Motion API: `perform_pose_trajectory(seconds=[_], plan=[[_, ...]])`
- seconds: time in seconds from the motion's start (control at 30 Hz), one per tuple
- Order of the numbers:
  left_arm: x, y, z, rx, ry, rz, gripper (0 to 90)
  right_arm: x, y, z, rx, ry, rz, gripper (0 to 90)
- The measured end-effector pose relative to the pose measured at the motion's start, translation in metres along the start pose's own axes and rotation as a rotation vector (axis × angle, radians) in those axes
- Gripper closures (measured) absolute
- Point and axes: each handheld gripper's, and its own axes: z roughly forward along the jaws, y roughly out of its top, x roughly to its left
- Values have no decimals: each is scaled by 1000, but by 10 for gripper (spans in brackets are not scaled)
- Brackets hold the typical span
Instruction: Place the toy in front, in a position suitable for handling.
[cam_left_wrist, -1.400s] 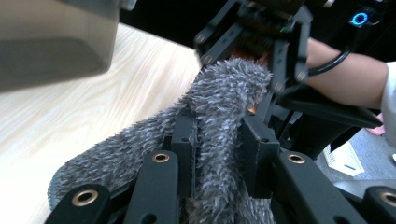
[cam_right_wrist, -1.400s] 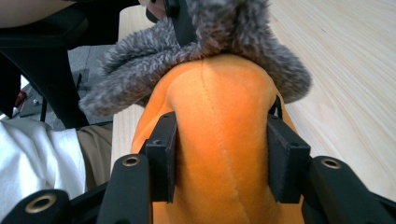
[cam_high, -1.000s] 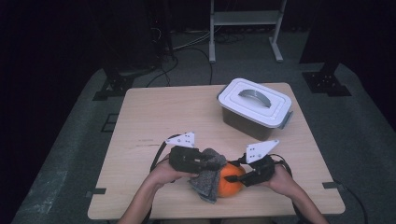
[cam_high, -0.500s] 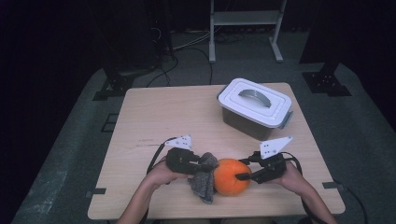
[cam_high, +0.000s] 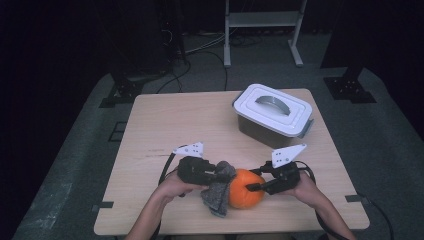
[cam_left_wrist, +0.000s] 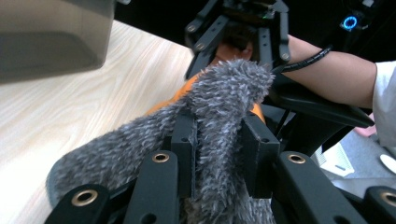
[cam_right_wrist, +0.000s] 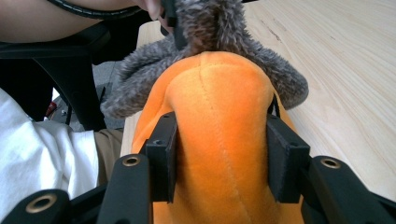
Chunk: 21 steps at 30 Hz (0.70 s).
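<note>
A person sits at the near edge of the wooden table (cam_high: 200, 125) and holds a pair of tongs in each hand. The left tongs (cam_high: 220, 176) are pinched tight on a fuzzy grey cloth (cam_high: 218, 190); in the left gripper view the cloth (cam_left_wrist: 219, 116) is squeezed into a thin fold between the two black pads (cam_left_wrist: 184, 149), and the rest of it puffs out above and to the side. The right tongs (cam_high: 252, 187) are about half open and have just been closing a little (they have something fat to hold), and their pads (cam_right_wrist: 163, 154) press on both sides of a soft orange toy ball (cam_right_wrist: 219, 140). The ball (cam_high: 246, 188) sits near the middle of the table's near edge, between the two tongs. The grey cloth lies right against the ball on its left side and hangs down toward the near edge. In the right gripper view the cloth (cam_right_wrist: 205, 28) wraps over the far end of the ball. A white box with a lid and a grey handle (cam_high: 274, 114) stands well apart, near the far right corner of the table. The floor around the table is dark and has cables on it.
</note>
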Motion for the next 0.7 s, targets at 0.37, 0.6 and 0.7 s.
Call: perform_pose_trajectory(seconds=[0.37, 0.6, 0.7], plan=[[-2, -1, 5, 20, 23, 11, 696, 2, 1, -5, 23, -63, 12, 356], [-4, 1, 13, 24, 2, 12, 697, 23, 14, 1, 88, -132, 9, 206], [-5, 2, 15, 32, 2, 15, 697, 23, 15, 11, 119, -142, 8, 191]])
